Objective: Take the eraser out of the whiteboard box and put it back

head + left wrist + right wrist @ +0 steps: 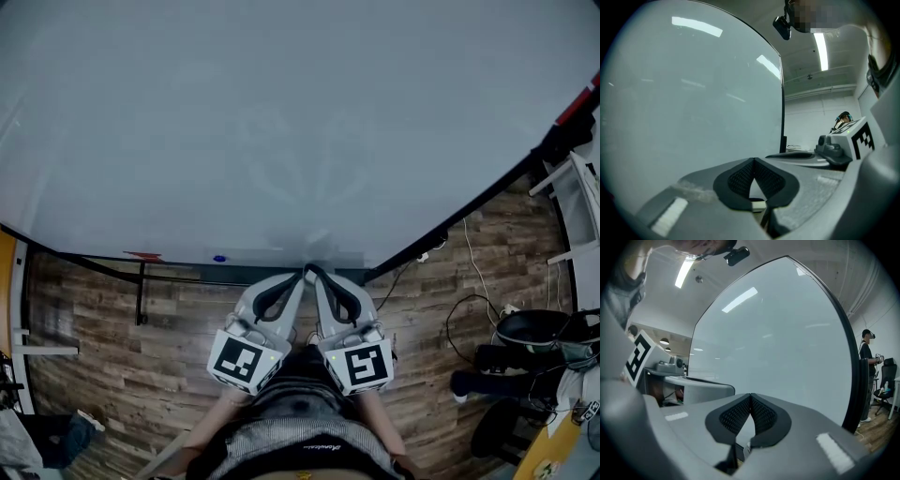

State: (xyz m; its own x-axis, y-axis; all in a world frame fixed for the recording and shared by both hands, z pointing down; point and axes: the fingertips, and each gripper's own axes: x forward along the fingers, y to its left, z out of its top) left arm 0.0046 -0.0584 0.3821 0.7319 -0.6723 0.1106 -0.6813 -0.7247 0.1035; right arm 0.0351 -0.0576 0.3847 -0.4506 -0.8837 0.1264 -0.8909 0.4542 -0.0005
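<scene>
Left hand-held gripper (301, 276) and right hand-held gripper (314, 272): jaws together on both, nothing between them, tips side by side just below the whiteboard (281, 122). Neither eraser nor box can be identified in any view; only a small red item (142, 255) and a blue one (219, 258) sit along the board's lower edge. Judgement: no grasp is under way. The next move calls for finding the box and opening one set of jaws.

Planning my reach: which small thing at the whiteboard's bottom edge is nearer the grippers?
The blue one; the red one lies further left.
</scene>
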